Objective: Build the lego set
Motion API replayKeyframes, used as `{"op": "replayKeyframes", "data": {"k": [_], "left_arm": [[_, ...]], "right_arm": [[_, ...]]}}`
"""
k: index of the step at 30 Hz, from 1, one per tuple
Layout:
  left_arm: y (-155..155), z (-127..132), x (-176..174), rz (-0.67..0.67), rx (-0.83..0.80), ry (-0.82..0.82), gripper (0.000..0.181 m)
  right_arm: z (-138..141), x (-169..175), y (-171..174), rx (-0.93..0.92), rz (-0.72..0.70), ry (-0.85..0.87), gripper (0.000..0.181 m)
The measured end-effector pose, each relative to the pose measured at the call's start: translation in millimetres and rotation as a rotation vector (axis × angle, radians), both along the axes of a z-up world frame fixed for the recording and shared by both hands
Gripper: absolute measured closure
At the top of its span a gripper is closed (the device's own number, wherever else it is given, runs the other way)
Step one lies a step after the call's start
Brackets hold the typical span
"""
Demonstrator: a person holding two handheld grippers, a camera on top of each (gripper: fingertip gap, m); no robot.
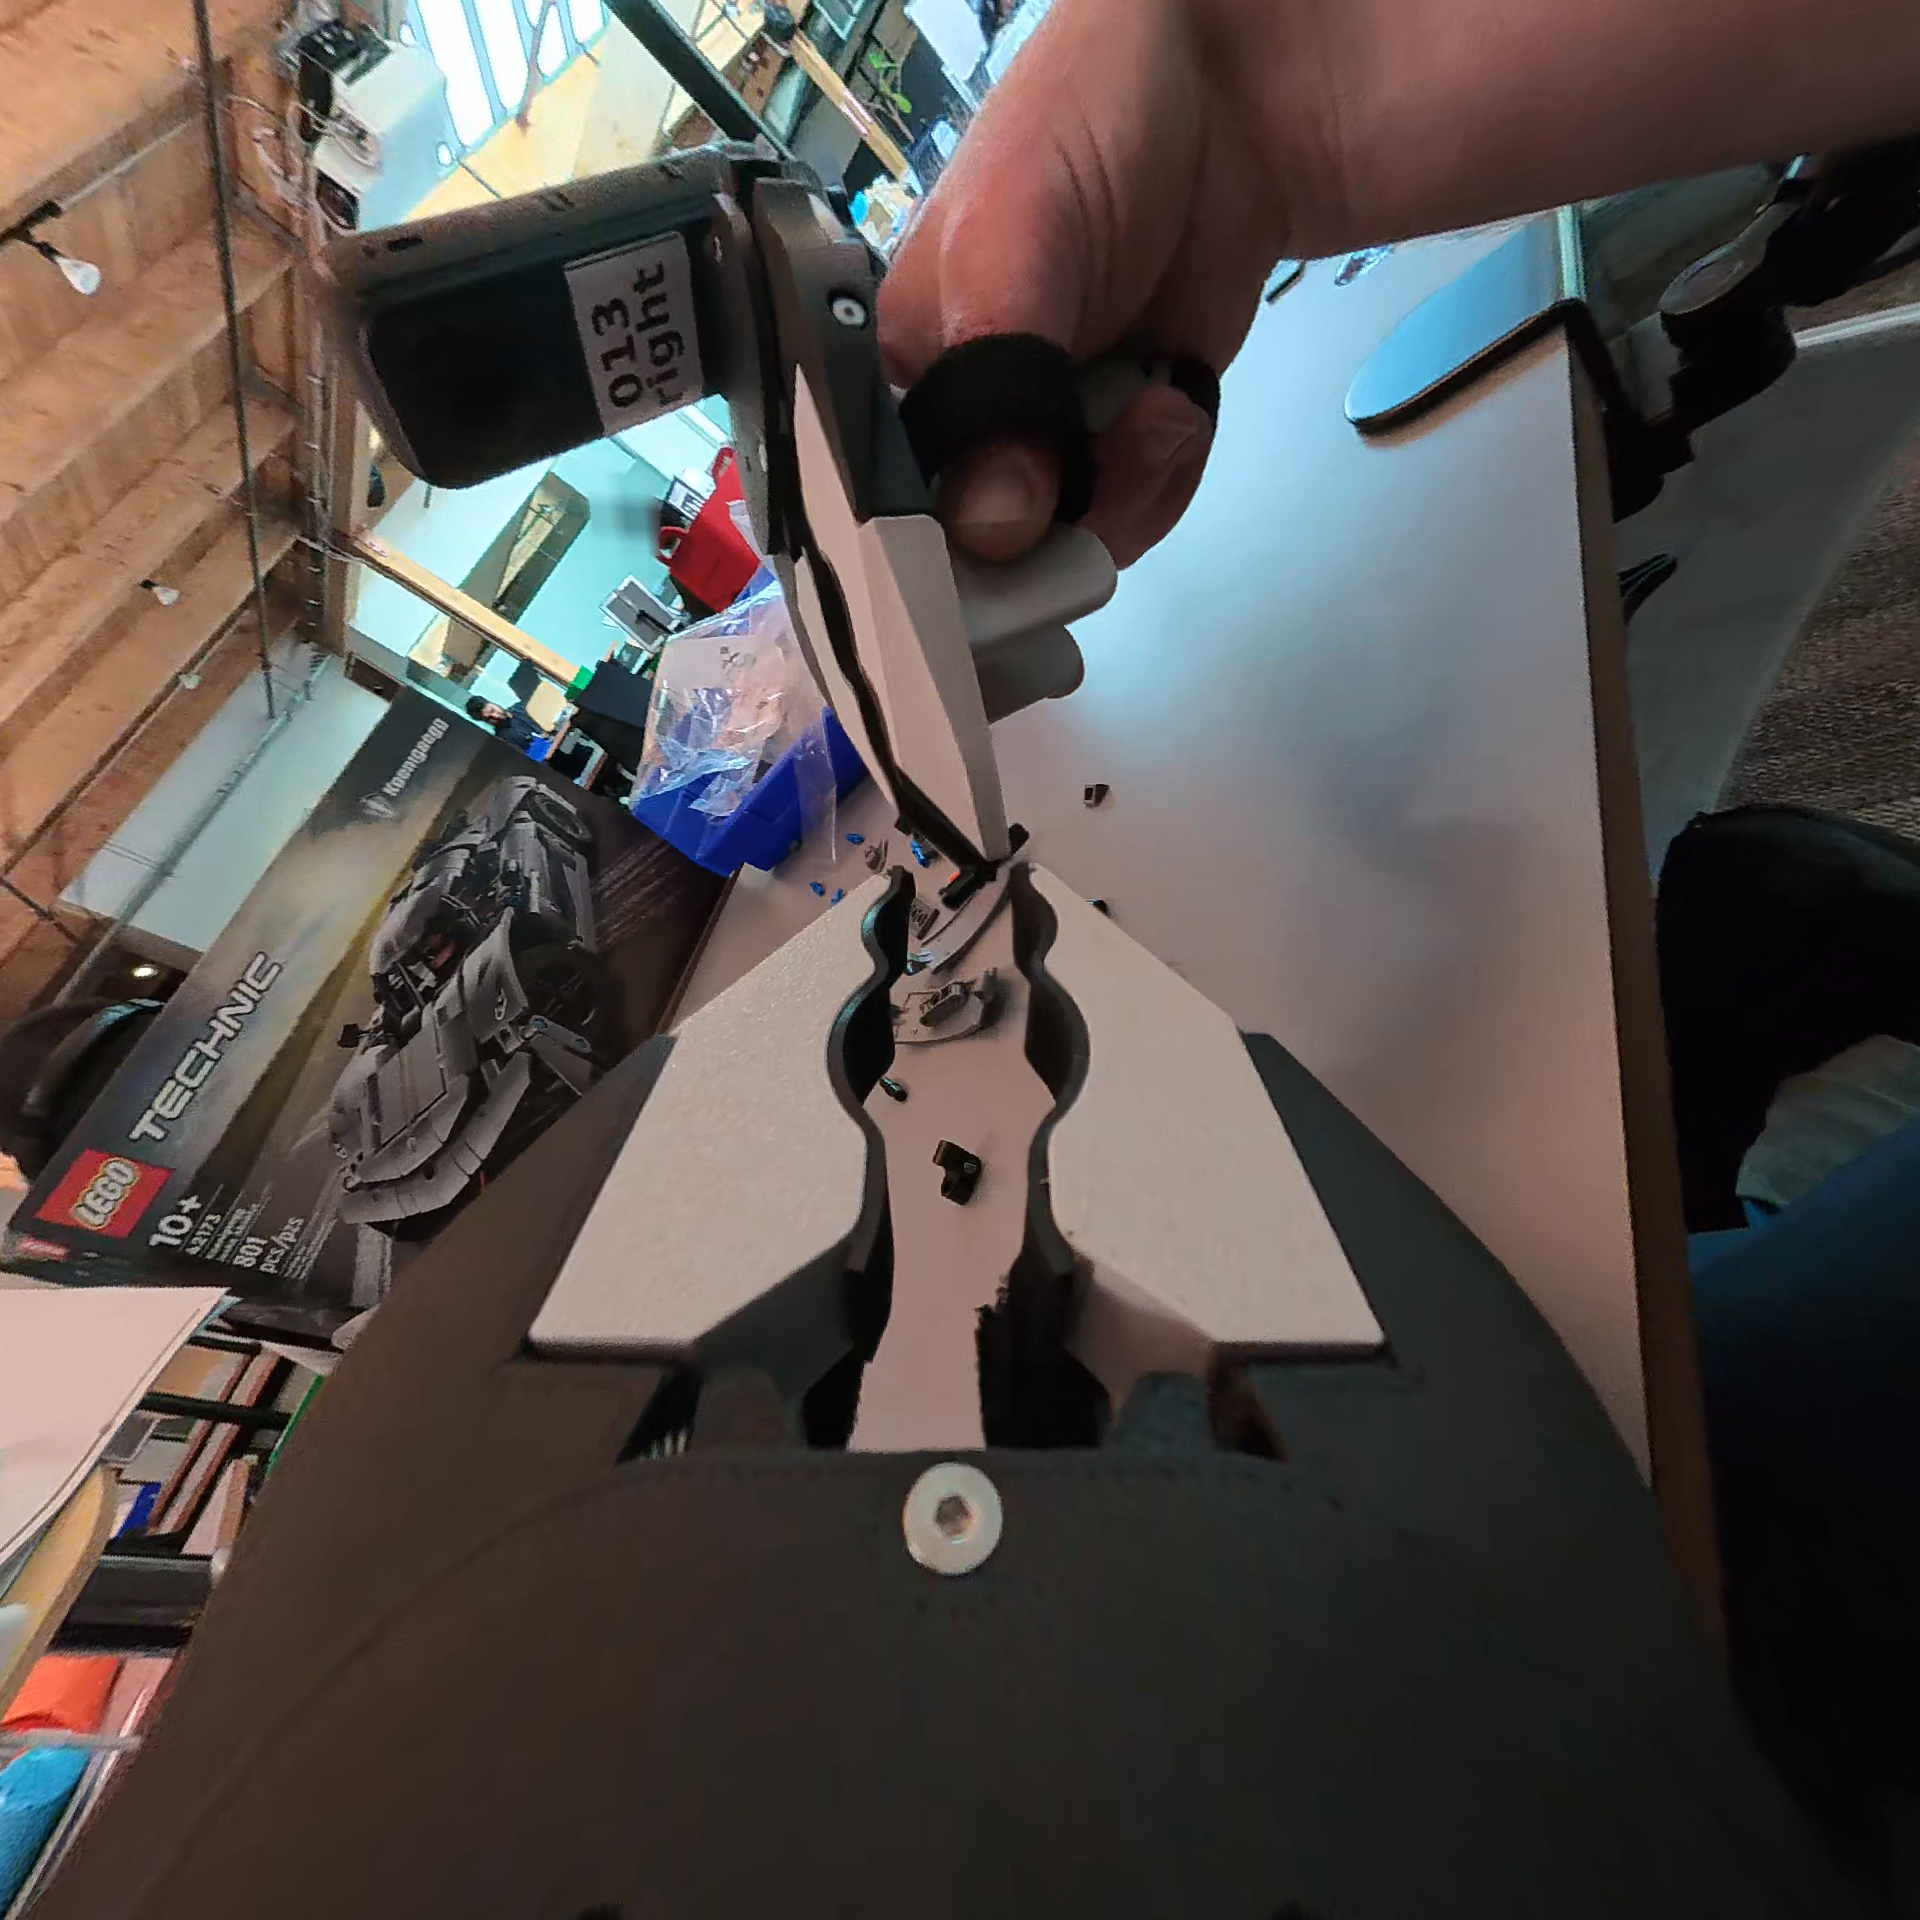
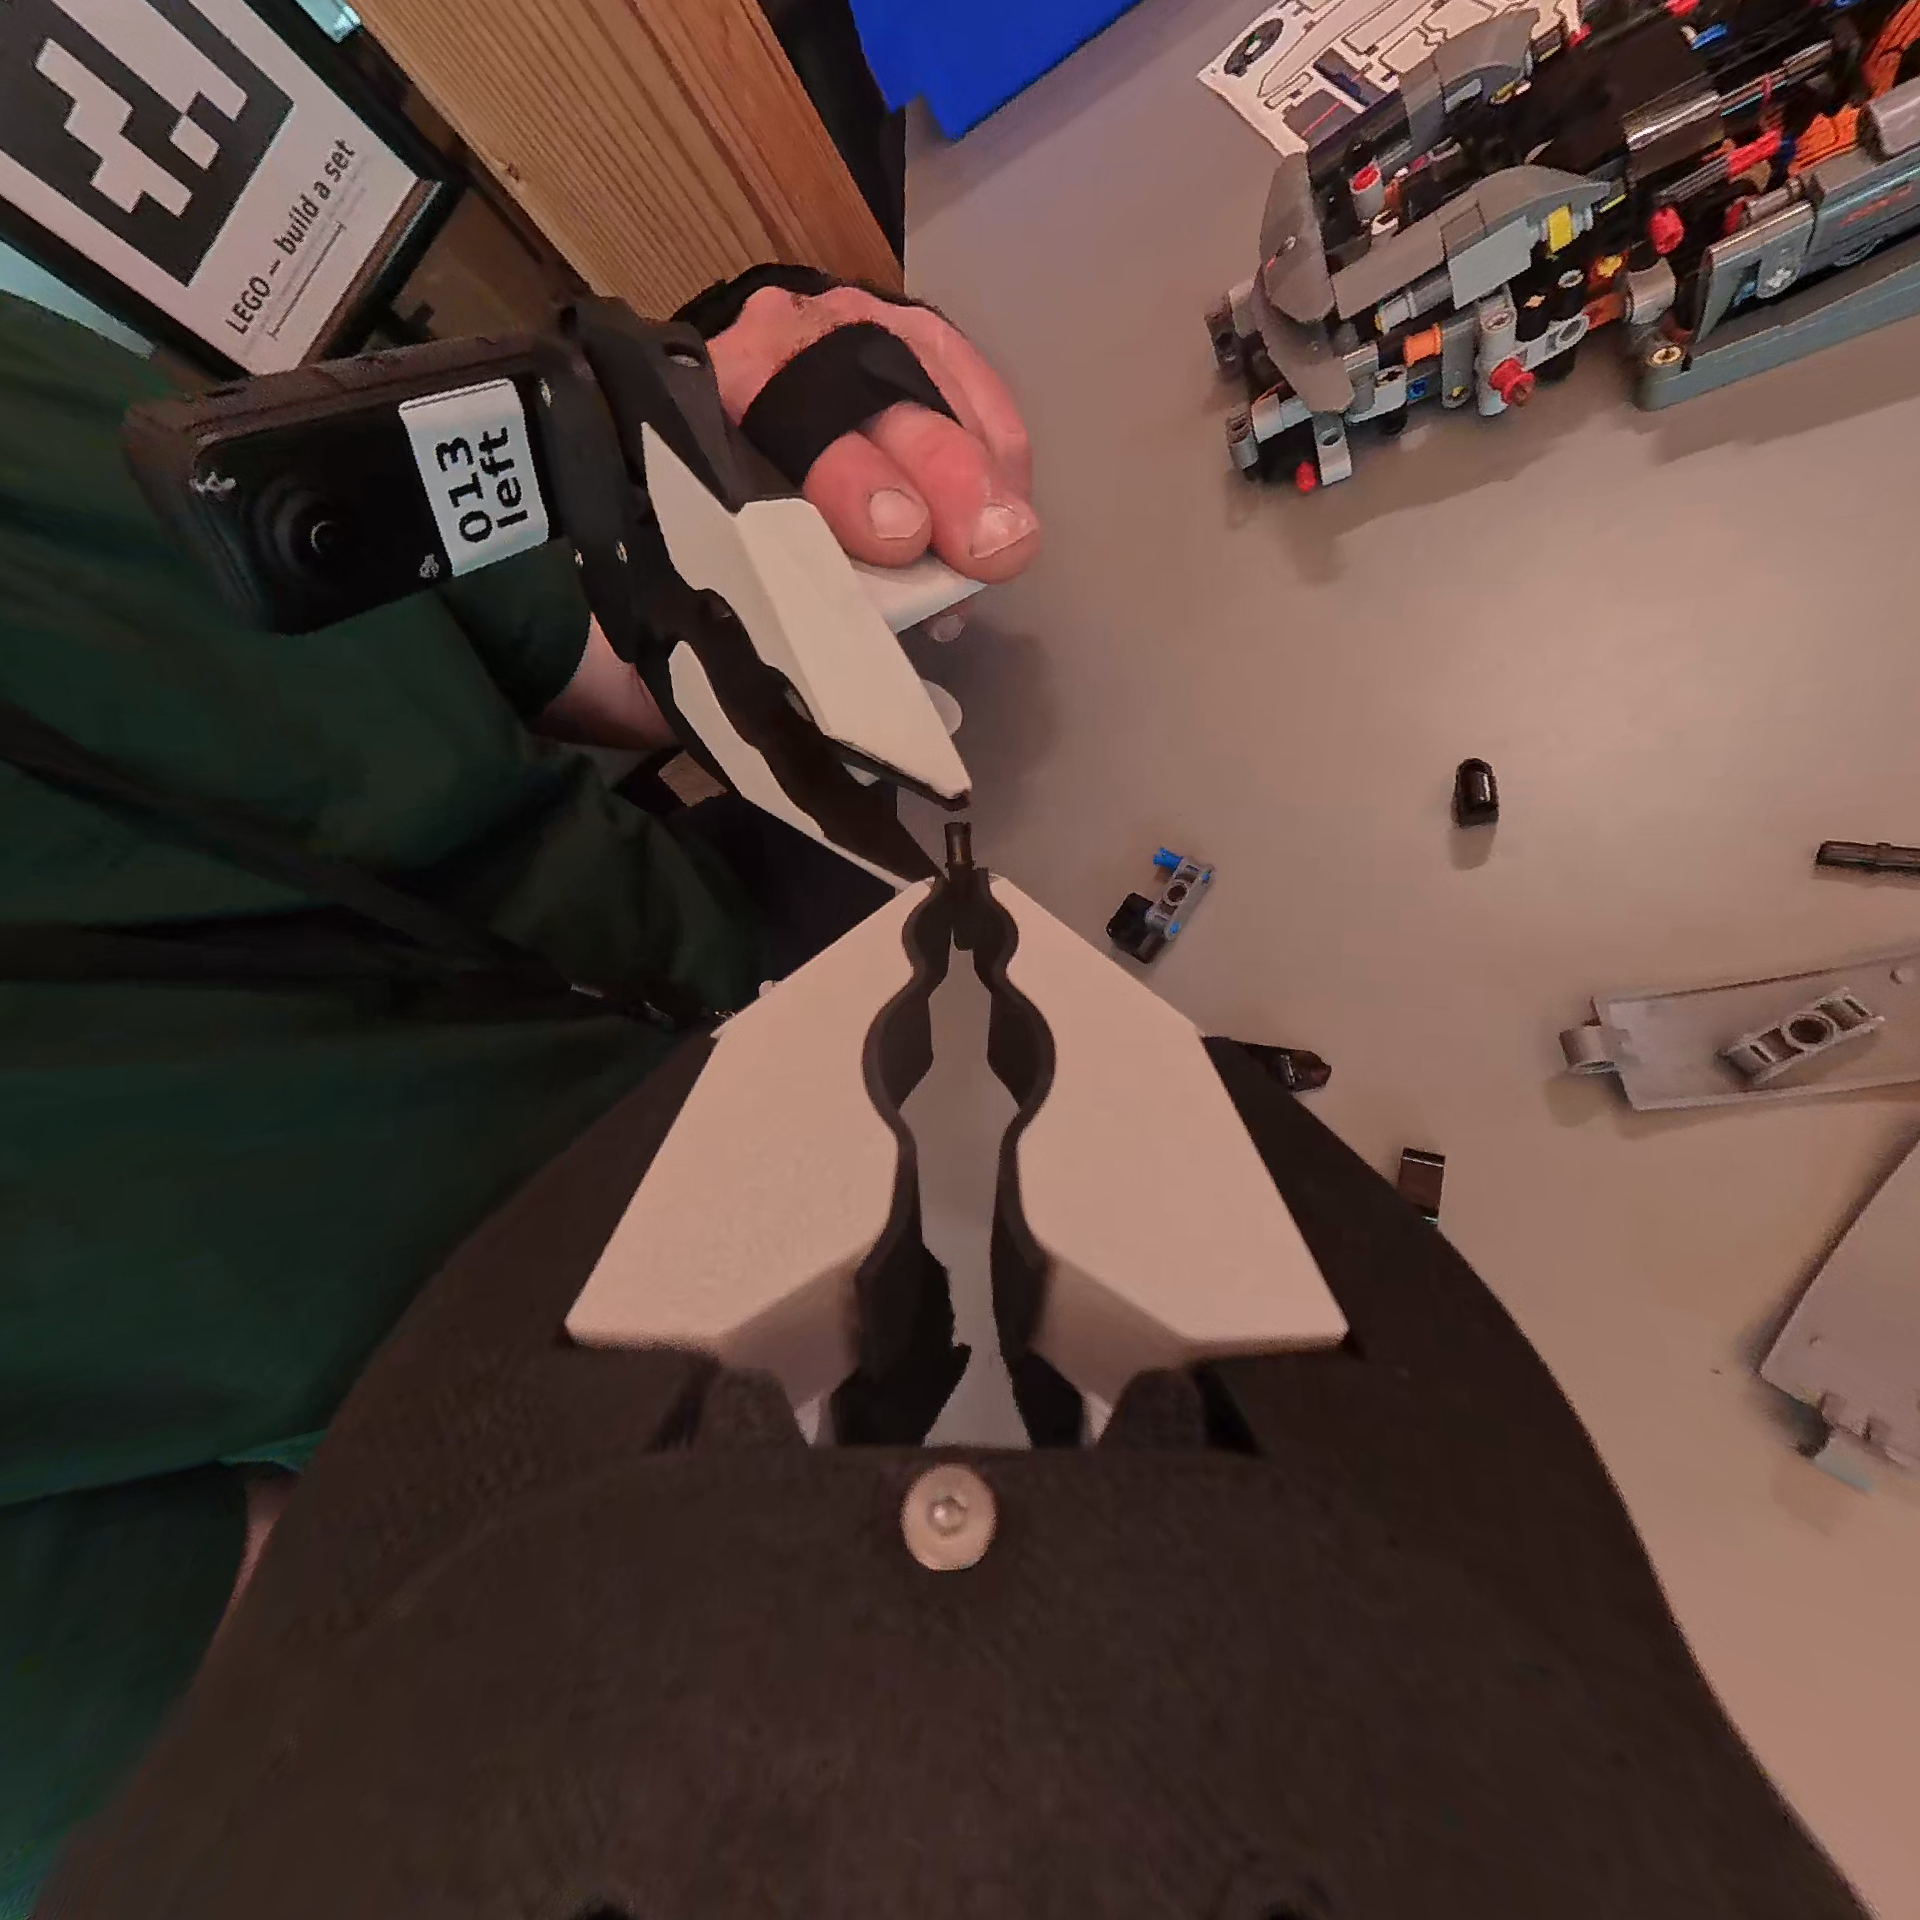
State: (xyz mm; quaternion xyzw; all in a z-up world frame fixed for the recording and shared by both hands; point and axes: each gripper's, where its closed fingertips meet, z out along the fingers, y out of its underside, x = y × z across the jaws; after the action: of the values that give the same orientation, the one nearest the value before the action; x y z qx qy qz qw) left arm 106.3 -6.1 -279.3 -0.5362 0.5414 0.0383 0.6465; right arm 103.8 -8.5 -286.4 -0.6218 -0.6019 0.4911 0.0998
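Claws (image 2: pixel 961 883) meeting above open table (image 2: pixel 1299 748)

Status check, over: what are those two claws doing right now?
Right claw shut on small black pin. Left claw open, tips meeting it above the table. Half-built car untouched. Nothing between.

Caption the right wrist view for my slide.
Right gripper pinches a small black pin beside the left gripper, unfinished car beyond.

Your count of parts and tools

You have two grippers (image 2: pixel 961 883) (image 2: pixel 951 805), one half-built car (image 2: pixel 1558 229) upper right, two grey panels (image 2: pixel 1745 1049) (image 2: pixel 1849 1340) at right.
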Motion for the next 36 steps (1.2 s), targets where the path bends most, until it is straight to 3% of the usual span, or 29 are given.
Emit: {"op": "replayKeyframes", "data": {"k": [10, 17, 22, 32, 34, 36], "left_arm": [[6, -3, -3, 0.022, -0.027, 0.038, 0.179], [10, 18, -8, 0.078, -0.026, -0.173, 0.180], [11, 23, -7, 0.077, -0.040, -0.243, 0.180], [11, 24, -6, 0.068, -0.051, -0.265, 0.180], [13, 15, -9, 0.067, -0.094, -0.231, 0.179], [16, 3, -18, 0.082, -0.175, -0.192, 0.167]], "right_arm": [[7, -4, -2, -0.021, 0.048, 0.029, 0.179], [32, -7, 12, -0.036, -0.100, 0.244, 0.172], [38, -4, 9, -0.064, -0.128, 0.325, 0.176], [41, -6, 7, -0.023, -0.135, 0.345, 0.179], [36, -7, 9, 0.015, -0.146, 0.315, 0.179], [24, -8, 11, 0.071, -0.157, 0.251, 0.179]]}}
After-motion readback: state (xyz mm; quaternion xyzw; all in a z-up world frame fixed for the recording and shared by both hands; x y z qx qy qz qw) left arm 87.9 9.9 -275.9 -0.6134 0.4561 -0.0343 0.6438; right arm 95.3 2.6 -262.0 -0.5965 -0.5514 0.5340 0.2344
